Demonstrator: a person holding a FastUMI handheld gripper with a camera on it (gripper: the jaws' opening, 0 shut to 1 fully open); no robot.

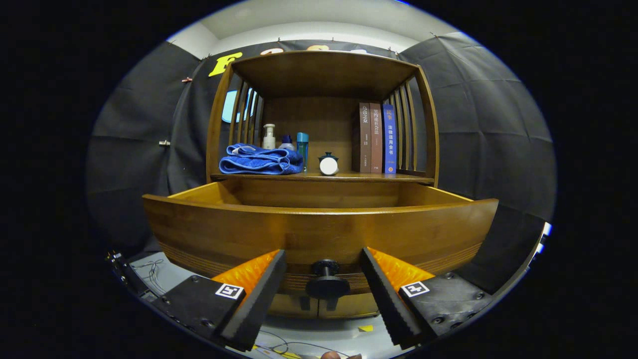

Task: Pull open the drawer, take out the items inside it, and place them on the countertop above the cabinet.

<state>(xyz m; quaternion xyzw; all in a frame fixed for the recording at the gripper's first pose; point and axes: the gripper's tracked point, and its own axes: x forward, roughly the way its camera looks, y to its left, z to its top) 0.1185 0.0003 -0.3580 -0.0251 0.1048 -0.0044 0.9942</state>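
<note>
Drawer (pixel 319 227) is pulled out of the wooden cabinet (pixel 324 75), front panel facing the camera; its inside can't be seen from this low angle, so contents unknown. Gripper (pixel 324 276) fingers are spread apart, one on each side of the dark round drawer knob (pixel 326 281), not touching it; knob sits in the gap between them. Countertop (pixel 349 176) is just above and behind the open drawer. On it, left to right: folded blue towel (pixel 261 159), white pump bottle (pixel 269 136), small bottle with blue cap (pixel 287 142), teal bottle (pixel 302 147), small lidded white cup (pixel 328 163), then three upright books (pixel 375 144) against the right-side slats. Loose cables (pixel 152 271) lie on the floor beyond the left finger.
</note>
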